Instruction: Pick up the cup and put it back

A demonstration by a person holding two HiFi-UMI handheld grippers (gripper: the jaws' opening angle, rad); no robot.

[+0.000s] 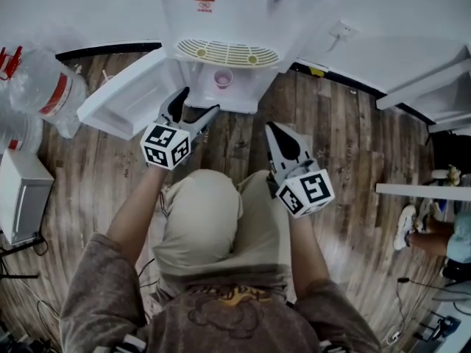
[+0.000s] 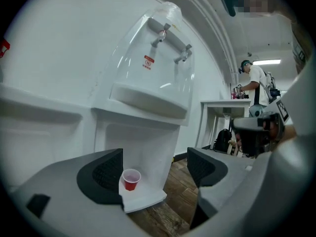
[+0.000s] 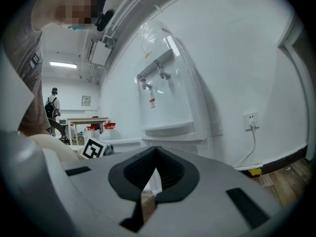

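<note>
Two tools face the dispenser (image 1: 221, 20) in the head view: the left hand-held gripper (image 1: 197, 101) close to it, the right hand-held gripper (image 1: 274, 129) further back. The cup (image 1: 223, 78) stands on its low shelf (image 1: 246, 98), untouched. Left gripper view: jaws wide apart, nothing between them. Right gripper view: jaws closed together, empty. Whether the cup awaits lifting or is already back, I can't tell.

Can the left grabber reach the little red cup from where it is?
Probably yes. The left gripper is open and empty, aimed toward the red cup standing upright on the low shelf of the water dispenser. Nothing lies between them; the open door hangs off to one side.
</note>
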